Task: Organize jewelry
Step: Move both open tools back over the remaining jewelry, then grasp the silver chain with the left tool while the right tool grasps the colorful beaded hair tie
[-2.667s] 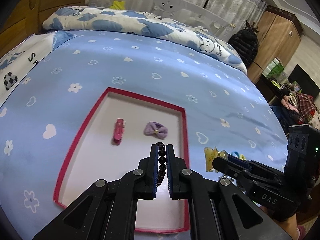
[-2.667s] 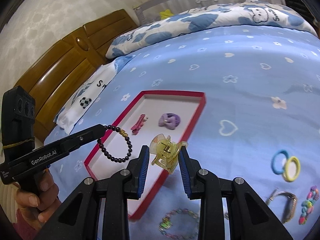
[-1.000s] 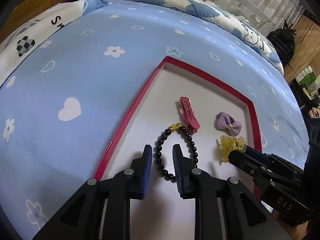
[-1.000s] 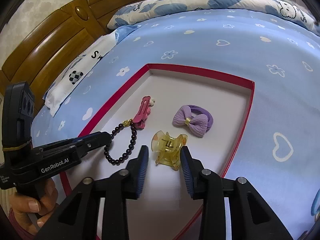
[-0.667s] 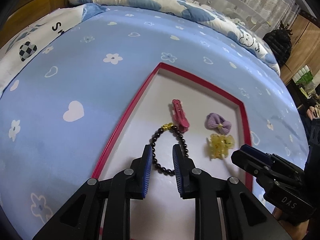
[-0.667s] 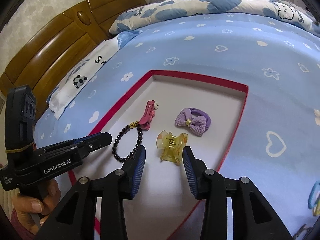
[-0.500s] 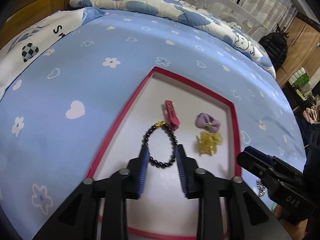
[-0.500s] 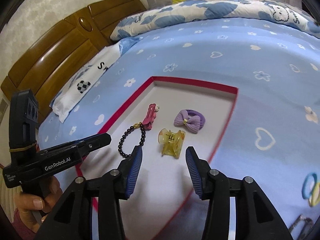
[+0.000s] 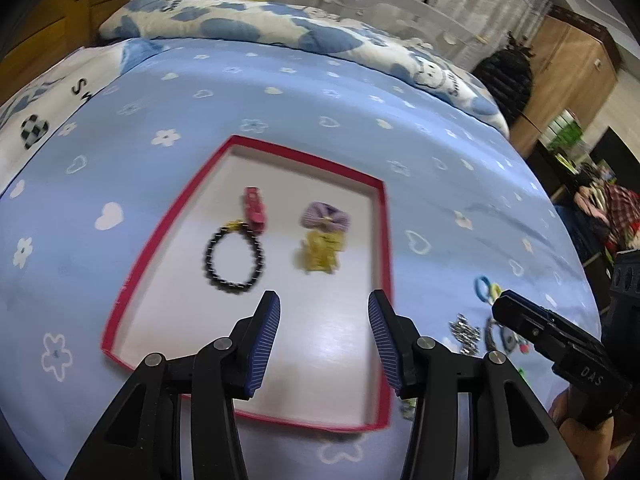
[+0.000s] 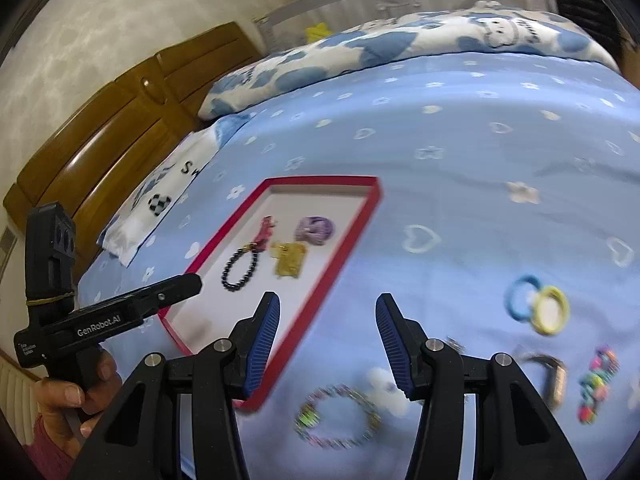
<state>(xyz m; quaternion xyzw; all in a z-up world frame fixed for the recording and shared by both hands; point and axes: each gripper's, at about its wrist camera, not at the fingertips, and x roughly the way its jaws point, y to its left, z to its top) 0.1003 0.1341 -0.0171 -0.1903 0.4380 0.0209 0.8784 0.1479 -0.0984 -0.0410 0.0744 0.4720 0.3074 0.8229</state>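
Tray [image 9: 382, 240], four pieces inside, two hair ties [image 10: 538, 308] outside

four pieces [image 9: 234, 260] in tray [image 9: 168, 216]

We noted a red-rimmed tray [image 9: 152, 236] flat on the bed, holding four pieces: black bead bracelet [image 9: 234, 258] lying in a loop, pink clip [image 9: 255, 210] touching its gold charm, purple bow [image 9: 325, 216], yellow claw clip [image 9: 320, 252] just below it. Outside lay blue and yellow ties [image 10: 538, 308], a multicoloured bracelet [image 10: 338, 418], a watch [image 10: 554, 380].
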